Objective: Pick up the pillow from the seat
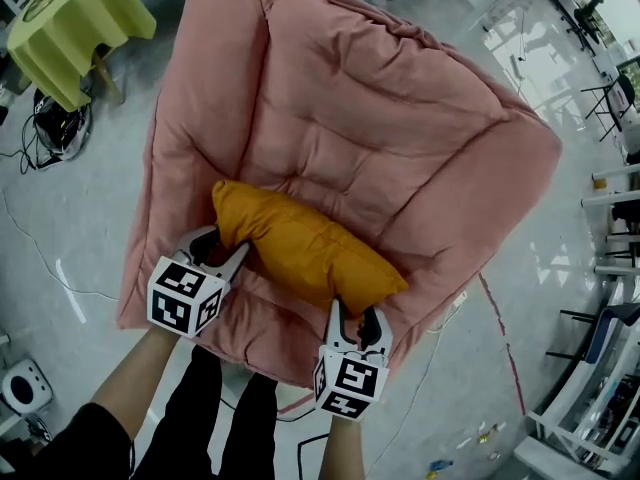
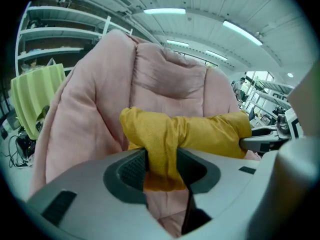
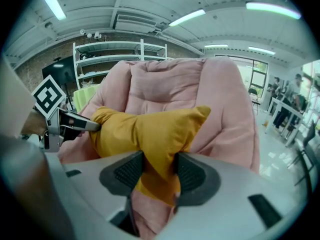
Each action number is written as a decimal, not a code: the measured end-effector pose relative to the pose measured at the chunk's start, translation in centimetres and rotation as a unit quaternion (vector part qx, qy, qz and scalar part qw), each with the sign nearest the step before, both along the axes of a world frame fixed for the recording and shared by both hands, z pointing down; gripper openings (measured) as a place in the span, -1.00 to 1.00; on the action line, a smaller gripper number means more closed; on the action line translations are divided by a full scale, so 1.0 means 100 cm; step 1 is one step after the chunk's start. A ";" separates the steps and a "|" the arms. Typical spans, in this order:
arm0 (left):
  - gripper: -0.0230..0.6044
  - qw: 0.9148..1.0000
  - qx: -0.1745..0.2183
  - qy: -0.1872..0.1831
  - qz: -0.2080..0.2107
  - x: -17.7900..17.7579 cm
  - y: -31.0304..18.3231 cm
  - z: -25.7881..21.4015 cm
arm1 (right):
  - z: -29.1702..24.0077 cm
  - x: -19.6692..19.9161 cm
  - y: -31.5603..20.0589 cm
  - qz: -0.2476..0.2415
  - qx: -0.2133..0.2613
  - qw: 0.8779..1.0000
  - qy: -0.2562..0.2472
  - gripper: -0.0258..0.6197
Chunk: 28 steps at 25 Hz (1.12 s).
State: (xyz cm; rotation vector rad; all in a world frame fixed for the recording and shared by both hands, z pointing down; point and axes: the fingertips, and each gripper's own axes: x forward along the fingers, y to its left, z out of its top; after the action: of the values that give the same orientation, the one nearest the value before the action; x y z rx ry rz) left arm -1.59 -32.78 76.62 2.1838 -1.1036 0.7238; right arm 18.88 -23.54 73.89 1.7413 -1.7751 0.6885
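Note:
A mustard-yellow pillow (image 1: 300, 246) lies across the front of the big pink cushioned seat (image 1: 340, 98). My left gripper (image 1: 228, 253) is shut on the pillow's left end; in the left gripper view the yellow fabric (image 2: 161, 144) is bunched between the dark pads. My right gripper (image 1: 358, 320) is shut on the pillow's right front edge, and the right gripper view shows a fold of the pillow (image 3: 155, 134) pinched between its pads. Each gripper appears in the other's view: the right gripper (image 2: 262, 143) and the left gripper (image 3: 70, 121).
A table with a yellow-green cloth (image 1: 75, 23) stands at the seat's upper left, with cables (image 1: 50, 128) on the floor beside it. Metal chairs and frames (image 1: 610, 98) stand at the right. A white device (image 1: 22, 386) sits on the floor at lower left.

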 end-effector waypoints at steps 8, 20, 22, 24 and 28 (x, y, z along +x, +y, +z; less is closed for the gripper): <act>-0.34 1.000 0.028 0.004 -0.001 -0.002 0.009 -0.050 | -0.045 -0.001 0.009 0.001 0.030 1.000 0.002 -0.25; -0.34 0.997 0.071 0.012 -0.010 -0.006 0.019 -0.120 | -0.107 -0.004 0.017 0.001 0.072 0.997 0.005 -0.25; -0.34 0.997 0.080 0.014 -0.012 -0.007 0.020 -0.133 | -0.119 -0.004 0.018 0.001 0.080 0.997 0.007 -0.25; -0.34 0.996 0.087 0.015 -0.014 -0.009 0.022 -0.144 | -0.129 -0.005 0.018 0.000 0.087 0.996 0.009 -0.25; -0.34 0.995 0.099 0.017 -0.015 -0.010 0.026 -0.163 | -0.147 -0.007 0.023 0.001 0.098 0.995 0.009 -0.25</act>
State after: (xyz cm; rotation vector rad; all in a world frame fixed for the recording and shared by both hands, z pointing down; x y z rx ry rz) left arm -2.60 -30.21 60.28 2.3298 -1.2330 0.5823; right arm 18.22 -21.28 59.17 1.8699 -1.8828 0.5109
